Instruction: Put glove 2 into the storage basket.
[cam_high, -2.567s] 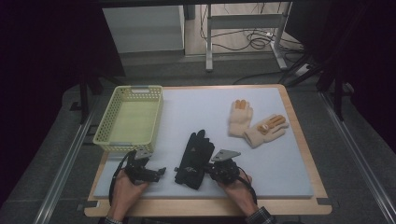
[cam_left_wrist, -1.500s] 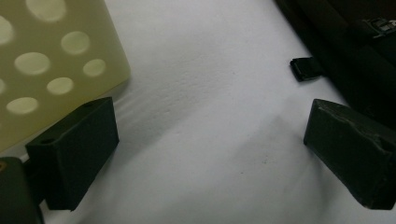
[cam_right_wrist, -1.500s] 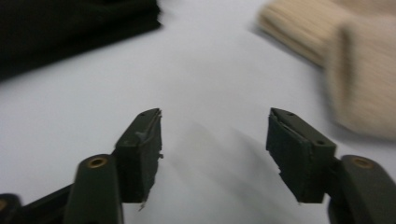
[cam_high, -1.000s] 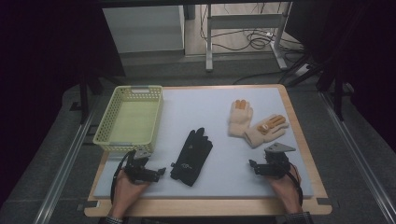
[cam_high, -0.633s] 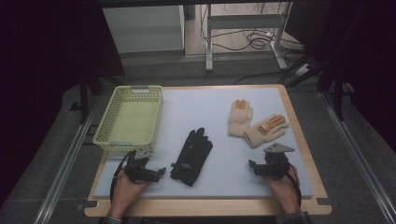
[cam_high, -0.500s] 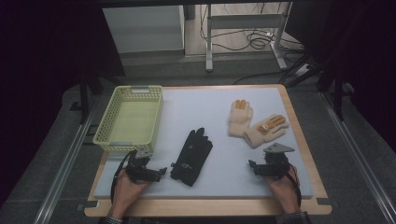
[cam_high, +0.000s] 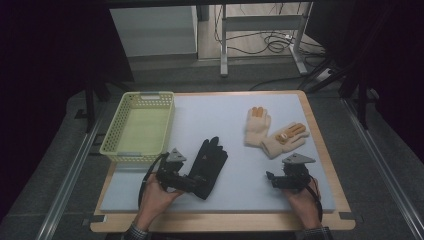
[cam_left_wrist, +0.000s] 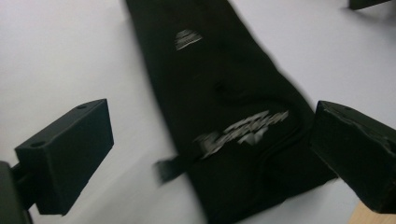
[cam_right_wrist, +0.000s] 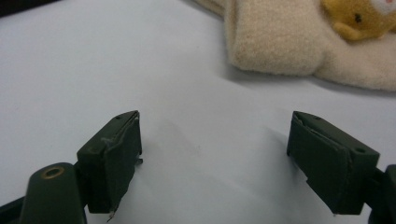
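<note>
A yellow basket (cam_high: 137, 129) sits far left; cream gloves (cam_high: 274, 134) lie far right on the mat (cam_high: 215, 111)

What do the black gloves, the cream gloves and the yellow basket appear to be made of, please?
The black gloves look like a thin, matte knit or synthetic fabric with pale printed markings. The cream gloves look like soft fleece, judging by the fuzzy nap, with orange plush patches. The yellow basket seems moulded plastic, given its even lattice walls and slight sheen.

You see matt black cloth gloves (cam_high: 209, 162), fleecy cream mittens (cam_high: 274, 135), a perforated yellow plastic basket (cam_high: 114, 131), and a wood-edged tabletop (cam_high: 210, 221).
</note>
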